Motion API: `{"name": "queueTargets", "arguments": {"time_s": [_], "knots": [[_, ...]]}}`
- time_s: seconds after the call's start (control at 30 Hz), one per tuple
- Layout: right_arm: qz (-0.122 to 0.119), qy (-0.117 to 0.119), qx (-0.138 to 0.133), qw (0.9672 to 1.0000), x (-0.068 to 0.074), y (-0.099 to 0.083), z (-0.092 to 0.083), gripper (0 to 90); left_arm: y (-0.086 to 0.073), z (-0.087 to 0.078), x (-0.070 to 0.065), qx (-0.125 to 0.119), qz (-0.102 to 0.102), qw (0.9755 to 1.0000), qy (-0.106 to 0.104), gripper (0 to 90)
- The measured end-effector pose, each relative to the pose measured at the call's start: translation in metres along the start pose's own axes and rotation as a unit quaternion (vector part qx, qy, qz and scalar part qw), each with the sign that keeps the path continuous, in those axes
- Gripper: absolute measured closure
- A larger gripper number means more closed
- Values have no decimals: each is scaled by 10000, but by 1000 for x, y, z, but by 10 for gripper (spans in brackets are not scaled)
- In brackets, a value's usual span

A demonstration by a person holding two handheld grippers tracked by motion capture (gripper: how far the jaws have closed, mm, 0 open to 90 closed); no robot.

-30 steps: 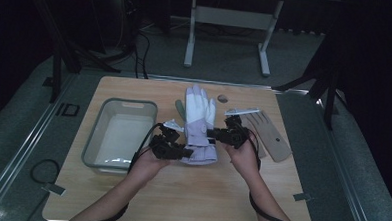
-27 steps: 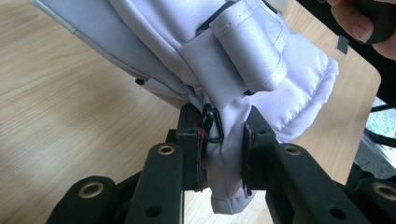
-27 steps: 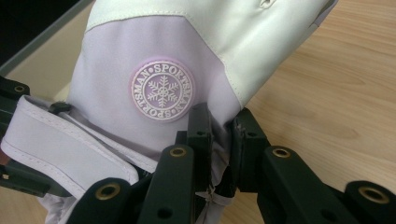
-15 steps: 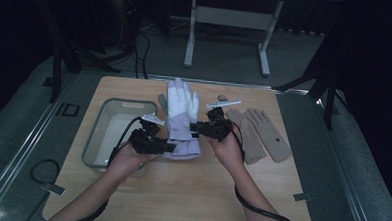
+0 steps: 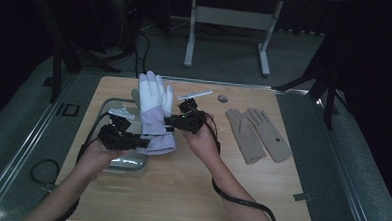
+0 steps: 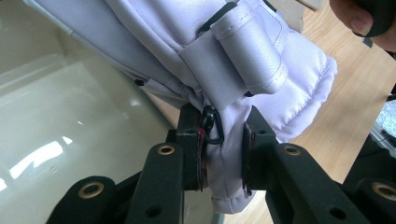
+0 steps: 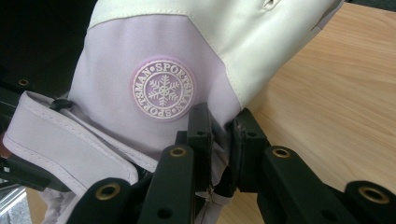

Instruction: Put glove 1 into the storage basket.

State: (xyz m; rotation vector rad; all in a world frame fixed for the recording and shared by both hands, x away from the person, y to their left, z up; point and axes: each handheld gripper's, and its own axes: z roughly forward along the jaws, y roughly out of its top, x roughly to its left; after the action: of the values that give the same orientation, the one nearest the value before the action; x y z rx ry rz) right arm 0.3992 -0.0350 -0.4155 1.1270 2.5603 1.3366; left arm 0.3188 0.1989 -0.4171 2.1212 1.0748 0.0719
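Both my claws have carried the ski glove [image 5: 155, 113] toward the tray [image 5: 115, 105] since the earlier frame: a second ago it lay flat near the middle of the table, and now it is lifted, with its cuff at the tray's near right corner and its white fingers pointing away from me over the tray's right rim.

My left gripper [image 5: 141, 142] is clamped on the glove's lavender cuff. In the left gripper view [image 6: 223, 154] the pads pinch a fold of the fabric near the cuff's edge, the jaws close together with only the cloth and a small black clip [image 6: 212, 126] between them, and the pale tray floor shows beneath. My right gripper [image 5: 169, 121] has hold of the glove's other side, on the side away from the tray. In the right gripper view [image 7: 219, 140] the jaws stand nearly together on the lavender fabric just below the round snowflake badge [image 7: 162, 88], with the bare wood of the table [image 7: 327, 102] past it.

My left hand [image 5: 99, 154] lies over the tray's near rim; my right hand [image 5: 198, 140] is just beyond the glove, farther from the tray. A pair of tan gloves [image 5: 258, 134] lies flat on the table well apart from the tray, on the far side of my right hand. A small grey lump [image 5: 222, 97] sits on the table beyond them, near the table's far edge.
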Motion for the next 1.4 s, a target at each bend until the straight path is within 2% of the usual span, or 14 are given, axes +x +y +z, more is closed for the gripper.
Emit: {"name": "queueTargets", "arguments": {"time_s": [0.03,0.07,0.17,0.27,0.3,0.43,0.53,0.7,0.97,1.17,1.3,1.4], "knots": [[0,0,0,10000,0,0,0,800,0,0,0,0,0,10000,0,738],[-33,64,25,10000,9,6,10,800,-7,-9,8,7,-53,10000,32,737],[-77,134,52,9999,17,11,21,800,-13,-19,16,11,-101,9999,75,737],[-90,153,65,9998,20,13,24,800,-13,-19,16,11,-101,9999,75,737],[-150,192,93,9997,31,21,35,800,-21,-33,27,-19,-205,9997,157,737],[-245,255,145,9993,45,33,48,799,-29,-48,39,-72,-324,9993,198,738],[-282,284,175,9990,52,38,58,800,-35,-53,46,-56,-383,9990,231,737],[-206,337,285,9988,53,34,76,800,-46,-46,57,36,-535,9983,212,737],[-52,353,647,9973,46,11,107,800,-67,-23,70,340,-801,9961,112,734],[-61,234,950,9952,45,-3,120,801,-74,-7,73,718,-836,9939,89,731],[0,224,1121,9934,43,-9,126,801,-76,-4,75,763,-966,9924,41,723],[39,215,1168,9929,41,-9,128,801,-75,-2,75,763,-983,9922,40,700]]}}
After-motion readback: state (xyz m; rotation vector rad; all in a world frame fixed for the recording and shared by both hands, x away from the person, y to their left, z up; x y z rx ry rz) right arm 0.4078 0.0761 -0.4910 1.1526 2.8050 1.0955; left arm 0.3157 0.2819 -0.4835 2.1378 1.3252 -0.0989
